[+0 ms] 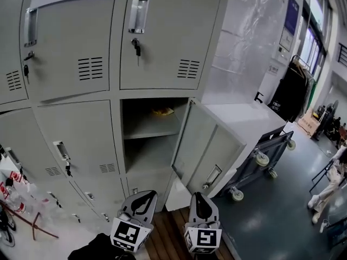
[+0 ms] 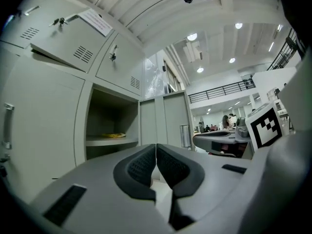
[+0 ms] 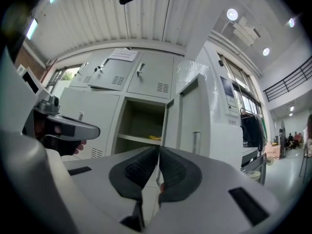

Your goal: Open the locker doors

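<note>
The lockers [image 1: 162, 37] stand as a grey sheet-metal bank straight ahead. One open door [image 1: 209, 145] in the middle row of the right column is swung wide to the right, baring a shelf [image 1: 149, 129] with a small yellow thing [image 1: 162, 111] on it. The doors above and to the left are closed.

The left tool [image 1: 143, 195] and the right tool [image 1: 198, 196] hang side by side below the open compartment, well apart from any door. Each is clenched on nothing, its ribbed pads meeting in its own view (left tool [image 2: 156, 152], right tool [image 3: 158, 155]).

The doors are probably thin, stiff and light, swinging freely on their hinges once unlatched. The smooth painted faces offer no purchase. The likely place to take hold is the recessed handle [image 1: 138, 14] near each door's free edge. The key [image 1: 136, 46] hanging under it looks small and fiddly for the pads.

Whether the closed doors are locked cannot be told. The bottom row is largely hidden behind the tools, and the leftmost column is cut off by the frame. The yellow thing is too small to identify
</note>
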`<state>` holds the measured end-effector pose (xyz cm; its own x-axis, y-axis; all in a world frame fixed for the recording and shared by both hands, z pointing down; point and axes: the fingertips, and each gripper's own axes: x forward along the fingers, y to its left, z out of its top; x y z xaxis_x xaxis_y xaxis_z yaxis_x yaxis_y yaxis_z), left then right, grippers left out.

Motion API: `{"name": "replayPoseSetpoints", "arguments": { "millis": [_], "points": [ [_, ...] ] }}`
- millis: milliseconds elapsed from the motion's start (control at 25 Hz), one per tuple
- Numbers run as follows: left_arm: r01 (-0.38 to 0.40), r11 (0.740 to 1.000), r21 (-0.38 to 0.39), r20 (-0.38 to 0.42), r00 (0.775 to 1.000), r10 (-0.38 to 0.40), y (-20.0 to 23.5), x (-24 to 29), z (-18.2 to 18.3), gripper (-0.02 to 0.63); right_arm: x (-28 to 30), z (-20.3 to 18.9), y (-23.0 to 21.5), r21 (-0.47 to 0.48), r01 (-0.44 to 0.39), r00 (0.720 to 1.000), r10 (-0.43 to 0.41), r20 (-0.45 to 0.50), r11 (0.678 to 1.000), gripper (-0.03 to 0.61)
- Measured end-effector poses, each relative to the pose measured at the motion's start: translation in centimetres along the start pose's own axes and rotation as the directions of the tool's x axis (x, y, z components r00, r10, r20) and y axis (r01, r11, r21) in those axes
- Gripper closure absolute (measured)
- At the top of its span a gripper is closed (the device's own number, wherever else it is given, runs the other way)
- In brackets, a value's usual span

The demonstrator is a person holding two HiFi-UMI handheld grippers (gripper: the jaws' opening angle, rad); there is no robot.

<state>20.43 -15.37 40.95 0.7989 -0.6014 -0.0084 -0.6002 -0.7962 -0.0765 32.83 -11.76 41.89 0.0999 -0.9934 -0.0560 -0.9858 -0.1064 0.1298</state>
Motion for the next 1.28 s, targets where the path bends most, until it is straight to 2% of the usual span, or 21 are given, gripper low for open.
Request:
{"name": "replayPoseSetpoints", "arguments": {
  "millis": [200, 400, 840, 1280],
  "points": [
    [-0.097, 0.995, 0.009, 0.0, 0.995, 0.097, 1.9, -3.8, 0.2, 0.589, -0.3, 1.0, 4.0, 0.013, -0.094, 0.995, 0.093, 0.025, 0.996, 0.551],
    [-0.191, 0.981, 0.018, -0.004, 0.982, 0.191, 4.0, -7.4, 0.6, 0.589, -0.3, 1.9, 8.3, 0.011, -0.196, 0.979, 0.195, 0.052, 0.981, 0.554],
    [-0.38, 0.925, 0.013, -0.042, 0.924, 0.38, 7.7, -15.4, -0.8, 0.589, -1.1, 1.5, 17.6, 0.023, -0.403, 0.914, 0.401, 0.062, 0.915, 0.555],
    [-0.421, 0.907, 0.003, -0.041, 0.906, 0.421, 8.0, -17.2, -1.0, 0.589, -1.9, 1.2, 18.5, 0.023, -0.432, 0.901, 0.43, 0.061, 0.902, 0.555]
  ]
}}
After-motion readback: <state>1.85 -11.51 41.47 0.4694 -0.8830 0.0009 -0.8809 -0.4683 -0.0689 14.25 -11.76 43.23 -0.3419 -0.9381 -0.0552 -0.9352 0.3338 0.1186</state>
